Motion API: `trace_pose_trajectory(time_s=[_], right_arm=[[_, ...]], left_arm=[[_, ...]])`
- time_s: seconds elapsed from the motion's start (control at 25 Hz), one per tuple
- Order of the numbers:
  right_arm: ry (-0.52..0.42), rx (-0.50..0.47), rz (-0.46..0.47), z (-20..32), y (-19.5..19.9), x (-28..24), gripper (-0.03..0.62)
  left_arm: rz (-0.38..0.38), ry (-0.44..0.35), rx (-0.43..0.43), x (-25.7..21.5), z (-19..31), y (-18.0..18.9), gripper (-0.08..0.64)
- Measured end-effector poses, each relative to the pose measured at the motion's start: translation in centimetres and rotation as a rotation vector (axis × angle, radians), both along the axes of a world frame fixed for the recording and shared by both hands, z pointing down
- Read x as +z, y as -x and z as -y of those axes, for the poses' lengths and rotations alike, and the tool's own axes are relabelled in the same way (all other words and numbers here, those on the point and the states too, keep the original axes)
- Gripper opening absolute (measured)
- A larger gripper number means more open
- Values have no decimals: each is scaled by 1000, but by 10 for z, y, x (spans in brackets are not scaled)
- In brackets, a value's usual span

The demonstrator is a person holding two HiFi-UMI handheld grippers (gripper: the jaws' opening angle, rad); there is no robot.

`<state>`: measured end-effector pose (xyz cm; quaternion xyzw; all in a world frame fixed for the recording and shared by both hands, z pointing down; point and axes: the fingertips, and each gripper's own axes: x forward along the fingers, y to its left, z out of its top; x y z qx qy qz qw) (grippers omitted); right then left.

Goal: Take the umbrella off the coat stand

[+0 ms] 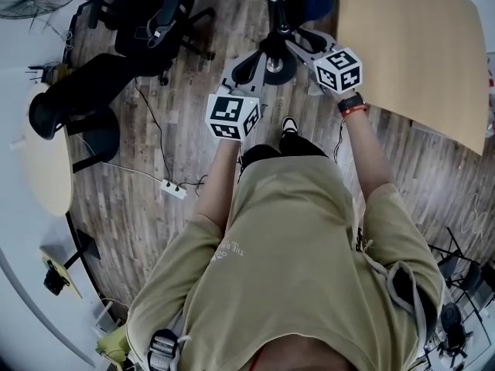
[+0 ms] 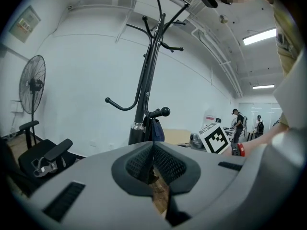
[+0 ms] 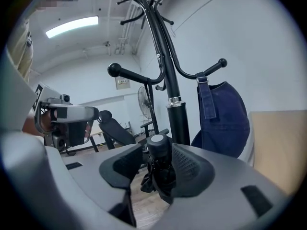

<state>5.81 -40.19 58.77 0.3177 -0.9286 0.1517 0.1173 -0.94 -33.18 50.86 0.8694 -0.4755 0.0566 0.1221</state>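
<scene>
Where the right gripper view looks along its jaws, the folded black umbrella is seen standing upright between the pads of the right tongs, with its round cap level with the pad tips. It is touched by the pad on that view's right. A gap is left to the other pad, so these tongs are released, not clenched on it. No hook is touched by the umbrella. The black pole of the coat stand rises just behind it, and wood floor is seen beneath it.

None of this is shown by the head view, where the umbrella cannot be picked out. Only both tongs, held side by side before the stand's foot, are made out there.

In the left gripper view the left tongs are clenched. The pads are met along one line with nothing between them, and a slit of floor is seen lower down.

A dark blue cap is hung from a low hook, just beside the pole and near the umbrella. The edge of a pale counter is noted close on the right. Office chairs and a standing fan are kept well apart on the left, with bare floor between them and the stand.
</scene>
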Motion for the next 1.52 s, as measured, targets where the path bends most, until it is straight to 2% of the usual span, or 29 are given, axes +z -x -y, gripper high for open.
trace_pose_trajectory(time_s=[0.16, 0.36, 0.48, 0.56, 0.72, 1.2, 1.52], right_arm=[[7, -24, 11, 7, 6, 5, 222], [-2, -41, 30, 18, 17, 9, 249], [-6, -37, 34, 20, 22, 10, 246], [-8, -32, 28, 22, 23, 10, 215], [-9, -18, 20, 23, 20, 8, 198], [4, -15, 36, 10, 21, -12, 194], [2, 8, 3, -4, 17, -32, 193]], left_arm=[[-31, 1, -1, -8, 0, -2, 25], [-23, 2, -1, -5, -1, -1, 25], [-18, 3, -2, -5, -2, 1, 25], [-15, 0, -3, -7, -1, 1, 25], [4, -17, 5, -8, -1, -2, 25], [13, -37, 8, -18, -8, 6, 25], [-4, -53, 7, -28, -14, 11, 25]])
